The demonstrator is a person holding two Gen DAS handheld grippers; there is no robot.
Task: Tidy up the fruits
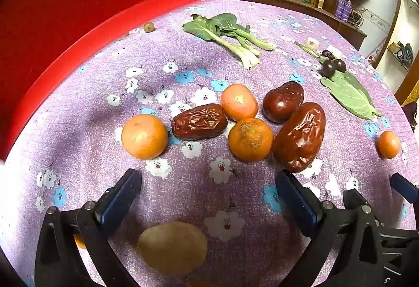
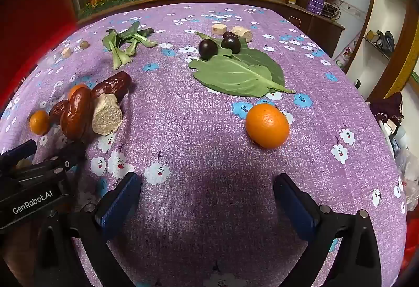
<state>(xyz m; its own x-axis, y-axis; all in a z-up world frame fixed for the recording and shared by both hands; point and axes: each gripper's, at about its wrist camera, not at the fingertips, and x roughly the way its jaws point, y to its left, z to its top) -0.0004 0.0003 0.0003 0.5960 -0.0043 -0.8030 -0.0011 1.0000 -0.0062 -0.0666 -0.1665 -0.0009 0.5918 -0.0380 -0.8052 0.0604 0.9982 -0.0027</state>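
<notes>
Lying loose on tablecloth [image 1: 235, 198]: oranges [image 1: 144, 136], dates [image 1: 199, 121]; possibly potato [image 1: 172, 247].

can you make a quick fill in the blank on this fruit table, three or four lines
1. The two dark round fruits sit at the far edge of a big green ____.
2. The lone orange lies ahead of the ____ gripper.
3. Both grippers' jaws are ____; the left gripper holds nothing.
4. The tablecloth is ____ with flowers.

Missing: leaf; right; open; purple

Two wrist views, angled down over one tablecloth [image 1: 183, 72].
Both share the lone orange [image 1: 389, 144], at 3 o'clock left, 1 o'clock right.
</notes>
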